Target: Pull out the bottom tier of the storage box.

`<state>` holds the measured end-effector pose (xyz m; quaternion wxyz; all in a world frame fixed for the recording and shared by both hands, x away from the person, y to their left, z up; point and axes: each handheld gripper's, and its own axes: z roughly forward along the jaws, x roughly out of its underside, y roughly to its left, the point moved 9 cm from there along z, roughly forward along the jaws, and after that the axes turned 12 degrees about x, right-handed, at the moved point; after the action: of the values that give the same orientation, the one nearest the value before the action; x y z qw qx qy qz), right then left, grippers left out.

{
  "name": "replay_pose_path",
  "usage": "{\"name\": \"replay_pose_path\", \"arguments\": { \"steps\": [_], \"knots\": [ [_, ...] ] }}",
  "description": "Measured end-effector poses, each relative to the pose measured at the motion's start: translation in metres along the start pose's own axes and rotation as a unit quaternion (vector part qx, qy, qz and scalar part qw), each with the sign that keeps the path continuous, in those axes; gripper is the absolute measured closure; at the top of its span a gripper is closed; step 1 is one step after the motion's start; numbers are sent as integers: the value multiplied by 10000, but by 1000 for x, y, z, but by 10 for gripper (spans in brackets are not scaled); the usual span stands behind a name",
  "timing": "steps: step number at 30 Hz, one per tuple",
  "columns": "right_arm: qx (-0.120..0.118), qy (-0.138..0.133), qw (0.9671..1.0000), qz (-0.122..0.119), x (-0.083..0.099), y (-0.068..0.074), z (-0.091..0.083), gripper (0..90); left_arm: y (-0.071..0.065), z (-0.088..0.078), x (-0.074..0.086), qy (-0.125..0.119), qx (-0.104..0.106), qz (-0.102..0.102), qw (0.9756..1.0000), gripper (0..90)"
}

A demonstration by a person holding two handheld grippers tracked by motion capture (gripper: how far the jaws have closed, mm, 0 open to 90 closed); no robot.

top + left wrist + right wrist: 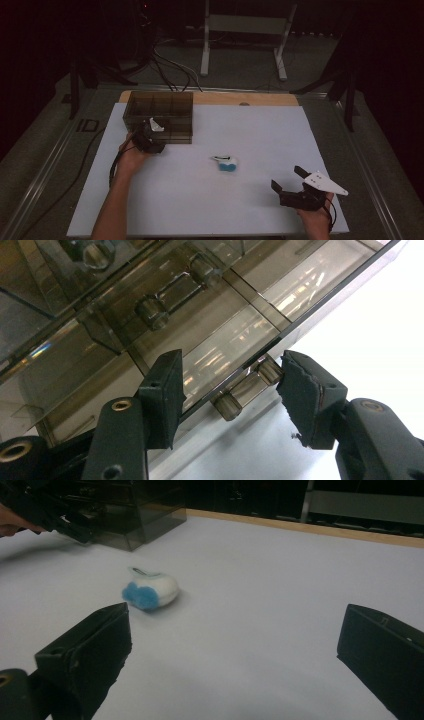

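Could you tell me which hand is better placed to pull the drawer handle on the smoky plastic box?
Left: the left gripper already straddles the drawer handle; the right gripper sits far away.

The room is dim, its far wall lost in black. A white sheet (260, 150) covers the table, whose wooden far edge (240, 98) shows bare. Beyond it lies grey floor (240, 65) with black cables (167, 65) trailing across and a white metal stand (245, 35). Dark legs (75, 85) flank both sides
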<state>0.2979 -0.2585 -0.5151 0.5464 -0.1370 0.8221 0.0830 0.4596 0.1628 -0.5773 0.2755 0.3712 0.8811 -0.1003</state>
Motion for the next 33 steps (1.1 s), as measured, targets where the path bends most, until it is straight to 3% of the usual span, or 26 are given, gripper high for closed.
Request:
{"name": "replay_pose_path", "arguments": {
  "steps": [33],
  "knots": [
    [1,-9,10000,-12,0,0,-1,13,-27,-15,20,-47,150,209,9997,516]
  ]
}}
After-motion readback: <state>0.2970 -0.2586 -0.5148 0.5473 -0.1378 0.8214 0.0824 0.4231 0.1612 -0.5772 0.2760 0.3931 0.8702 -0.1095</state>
